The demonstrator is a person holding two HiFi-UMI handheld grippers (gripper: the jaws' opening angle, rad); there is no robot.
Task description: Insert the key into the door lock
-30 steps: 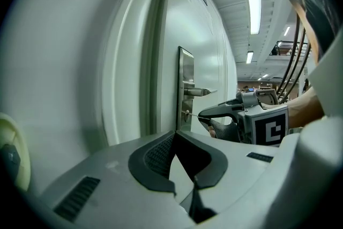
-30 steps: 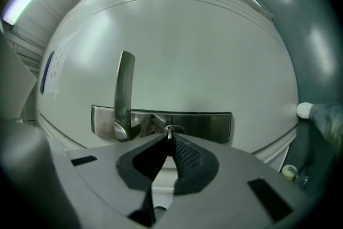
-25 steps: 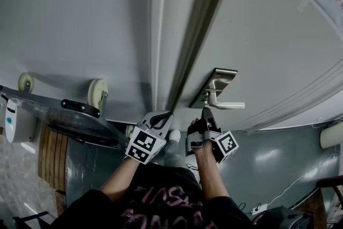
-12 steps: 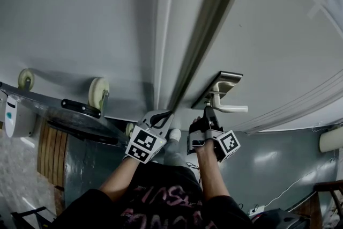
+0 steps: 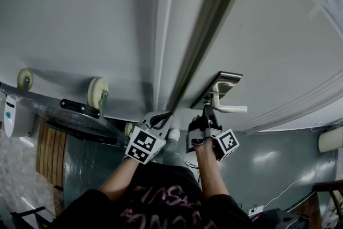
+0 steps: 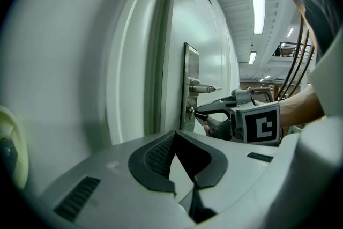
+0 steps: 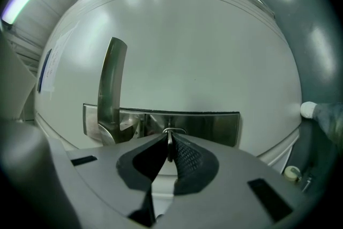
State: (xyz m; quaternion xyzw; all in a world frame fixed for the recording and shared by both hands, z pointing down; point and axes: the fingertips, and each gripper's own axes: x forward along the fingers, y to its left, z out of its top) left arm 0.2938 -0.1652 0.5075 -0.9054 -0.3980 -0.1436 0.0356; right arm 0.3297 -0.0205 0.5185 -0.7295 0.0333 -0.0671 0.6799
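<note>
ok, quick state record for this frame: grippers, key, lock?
left gripper: shut, empty, near the door edge
right gripper: shut on key
key: tip at lock; depth unclear
handle: above right gripper, untouched

Lock plate (image 7: 210,127) brushed metal; door (image 7: 187,51) smooth, painted.
</note>
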